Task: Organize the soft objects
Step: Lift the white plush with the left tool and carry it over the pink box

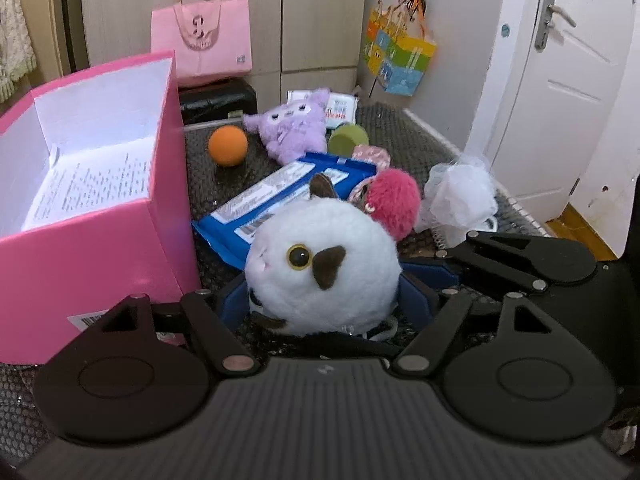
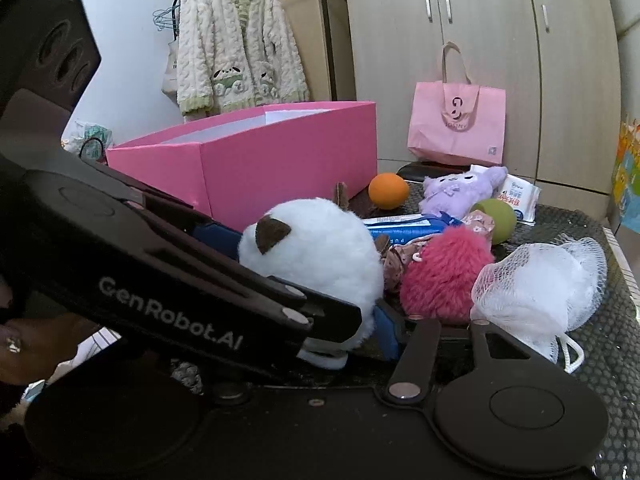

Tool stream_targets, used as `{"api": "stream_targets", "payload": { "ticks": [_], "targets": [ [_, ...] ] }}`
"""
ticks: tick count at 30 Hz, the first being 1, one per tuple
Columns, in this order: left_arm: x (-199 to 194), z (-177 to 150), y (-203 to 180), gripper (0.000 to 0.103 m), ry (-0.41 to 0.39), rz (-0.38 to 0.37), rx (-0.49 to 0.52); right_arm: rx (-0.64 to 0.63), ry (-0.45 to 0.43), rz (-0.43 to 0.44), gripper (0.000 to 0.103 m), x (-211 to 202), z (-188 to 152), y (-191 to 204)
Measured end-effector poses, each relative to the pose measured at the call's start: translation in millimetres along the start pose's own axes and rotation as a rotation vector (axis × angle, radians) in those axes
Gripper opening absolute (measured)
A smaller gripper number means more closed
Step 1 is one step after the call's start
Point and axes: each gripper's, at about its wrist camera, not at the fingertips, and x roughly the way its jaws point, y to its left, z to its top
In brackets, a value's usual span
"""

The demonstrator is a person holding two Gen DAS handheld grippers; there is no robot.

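Left tool [image 1: 324, 300] is grasping the white plush cat [image 1: 320, 268]. Its blue fingers [image 1: 234, 300] are pressing against the toy from both sides. The cat is sitting low on the dark textured surface [image 1: 400, 128], face turned toward the left wrist camera, just beside the near corner of the pink box [image 1: 100, 240].

Right tool [image 1: 440, 268] is hovering close at the cat's right flank. From its own camera the left tool's black frame is covering its tips, so I cannot tell whether it is released or clenched. Nothing is showing in its grip.

The box is standing open on the left, with a printed sheet [image 1: 88, 184] lying inside.

Other soft things are lying spread out beyond the cat:
- A blue wipes pack [image 1: 280, 196] is lying flat right behind the cat.
- A pink pompom [image 1: 394, 204] is resting against the cat's far right side.
- A white mesh sponge [image 1: 460, 196] is sitting just right of the pompom.
- An orange ball [image 1: 227, 146], a purple plush [image 1: 290, 130] and a green ball [image 1: 347, 140] are sitting in a loose row farther back.
- A white tissue pack [image 1: 340, 108] is lying behind the purple plush.

A pink bag [image 1: 202, 40] is standing against the cupboards at the back. A cream cardigan [image 2: 236, 40] is hanging on the wall behind the box.
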Motion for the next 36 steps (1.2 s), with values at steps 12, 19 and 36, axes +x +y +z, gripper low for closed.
{"api": "stream_targets", "payload": {
  "ticks": [12,19,36],
  "targets": [
    [-32,-4,14,0.076,0.074,-0.042,-0.060,0.053,0.086,0.025,0.062,-15,15,25],
    [-48,-7,35,0.076,0.138,-0.053,-0.122,0.091,0.190,0.077,0.062,-11,28,44],
    [-120,11,108,0.077,0.246,-0.053,-0.245,0.029,0.295,0.316,0.061,5,92,103]
  ]
}}
